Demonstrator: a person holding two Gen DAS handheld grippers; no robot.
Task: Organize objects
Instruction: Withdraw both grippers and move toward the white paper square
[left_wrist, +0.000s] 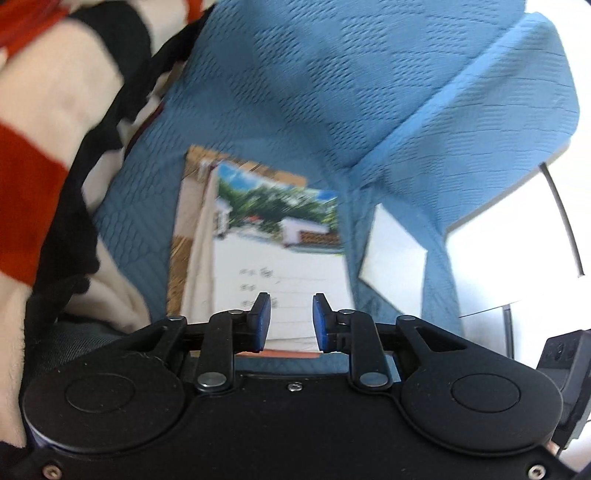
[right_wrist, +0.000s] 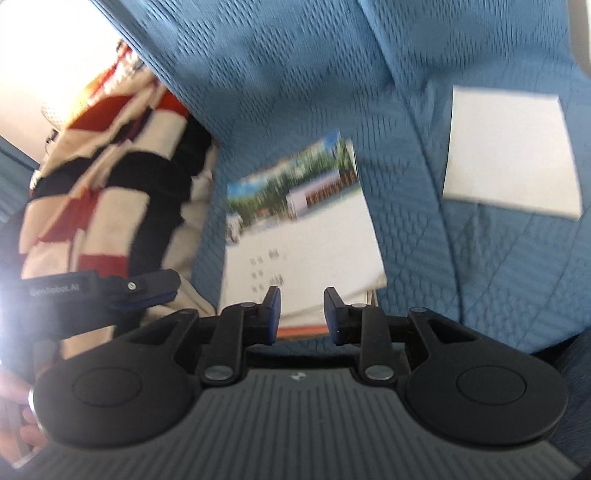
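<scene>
A stack of books lies on the blue quilted sofa, and the top book has a white cover with a photo of trees and a wall. My left gripper hovers over the near edge of that stack, open, its blue pads apart with nothing between them. The right wrist view shows the same top book just beyond my right gripper, which is also open and empty. My left gripper appears there side-on at the left, beside the stack.
A red, white and black checked blanket is heaped to the left of the books. A flat white rectangle lies on the sofa to the right. The sofa backrest rises behind. A person's hand shows at the lower left.
</scene>
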